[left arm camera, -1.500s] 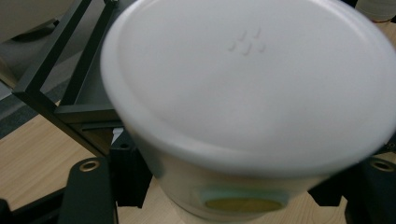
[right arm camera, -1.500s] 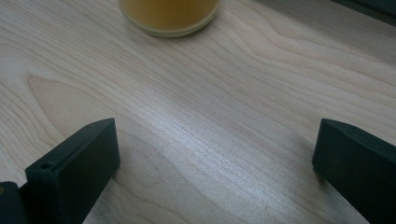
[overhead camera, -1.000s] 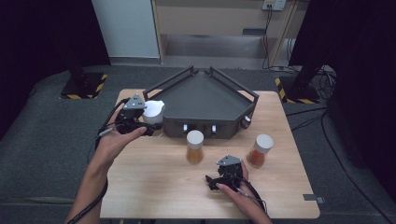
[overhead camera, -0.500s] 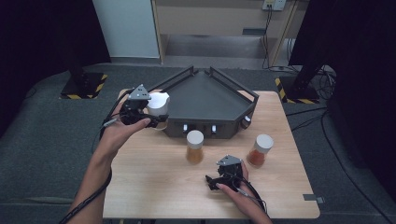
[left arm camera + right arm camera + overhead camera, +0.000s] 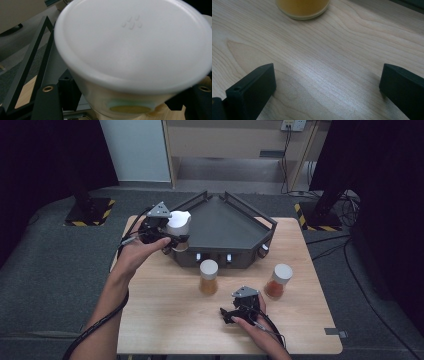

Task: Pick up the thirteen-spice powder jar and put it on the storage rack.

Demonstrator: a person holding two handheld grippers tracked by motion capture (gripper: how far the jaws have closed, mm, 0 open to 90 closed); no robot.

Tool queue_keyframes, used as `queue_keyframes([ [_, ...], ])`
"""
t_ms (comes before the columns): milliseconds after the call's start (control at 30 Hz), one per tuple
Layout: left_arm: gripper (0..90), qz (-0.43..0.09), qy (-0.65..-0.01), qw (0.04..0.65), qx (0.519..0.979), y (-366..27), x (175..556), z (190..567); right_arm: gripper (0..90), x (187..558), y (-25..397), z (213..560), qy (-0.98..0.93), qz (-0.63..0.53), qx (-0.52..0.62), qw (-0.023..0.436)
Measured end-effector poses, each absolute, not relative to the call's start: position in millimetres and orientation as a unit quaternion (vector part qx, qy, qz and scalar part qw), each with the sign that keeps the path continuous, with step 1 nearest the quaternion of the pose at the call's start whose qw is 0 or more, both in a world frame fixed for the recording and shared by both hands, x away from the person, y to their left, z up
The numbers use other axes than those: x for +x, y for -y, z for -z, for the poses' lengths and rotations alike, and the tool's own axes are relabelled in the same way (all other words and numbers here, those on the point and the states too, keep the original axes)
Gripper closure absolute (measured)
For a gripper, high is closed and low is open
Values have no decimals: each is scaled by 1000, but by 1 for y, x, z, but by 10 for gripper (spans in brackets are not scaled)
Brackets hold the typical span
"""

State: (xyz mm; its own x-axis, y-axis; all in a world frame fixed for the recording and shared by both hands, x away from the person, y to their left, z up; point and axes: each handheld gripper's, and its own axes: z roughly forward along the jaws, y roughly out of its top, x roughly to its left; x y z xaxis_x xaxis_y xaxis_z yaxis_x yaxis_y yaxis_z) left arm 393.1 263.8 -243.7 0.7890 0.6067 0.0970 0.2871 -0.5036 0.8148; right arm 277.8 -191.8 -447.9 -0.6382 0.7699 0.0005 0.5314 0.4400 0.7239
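Left gripper [image 5: 172,239]: carried since the earlier frames from the table's edge up and inward, so that the jar it holds now hangs over the near left corner of the tray. Jaws pinch a white-lidded round plastic jar with pale contents [image 5: 178,224] by its body; in the left gripper view the white lid [image 5: 132,42] looms just above the jaws, with one black jaw at each side of the jar wall and a green-and-yellow label between them. A black cable trails from this gripper along the person's left forearm.

Right gripper [image 5: 235,312]: unchanged from the earlier frames, resting low on the light wooden table [image 5: 165,315] near its front edge, well apart from the left one. Jaws spread wide with bare wood between them, holding nothing.

Just beyond the right gripper: a white-capped clear jar of amber-yellow contents [image 5: 208,277], its base at the top of the right gripper view [image 5: 302,7]. To that gripper's right and a little farther: a white-capped jar of orange-red contents [image 5: 278,281]. Both stand upright on the table.

Farthest: a dark grey three-cornered metal tray with raised black rails [image 5: 225,222], directly behind both jars and under the held jar.
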Motion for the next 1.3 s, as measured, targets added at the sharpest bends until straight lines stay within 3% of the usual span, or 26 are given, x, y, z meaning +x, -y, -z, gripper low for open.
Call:
queue_keyframes([
  [1300, 292, -186, -285, 415, 844, -244, 452, 258, 6, 278, 192, 448, -832, -356, 391, 167],
])
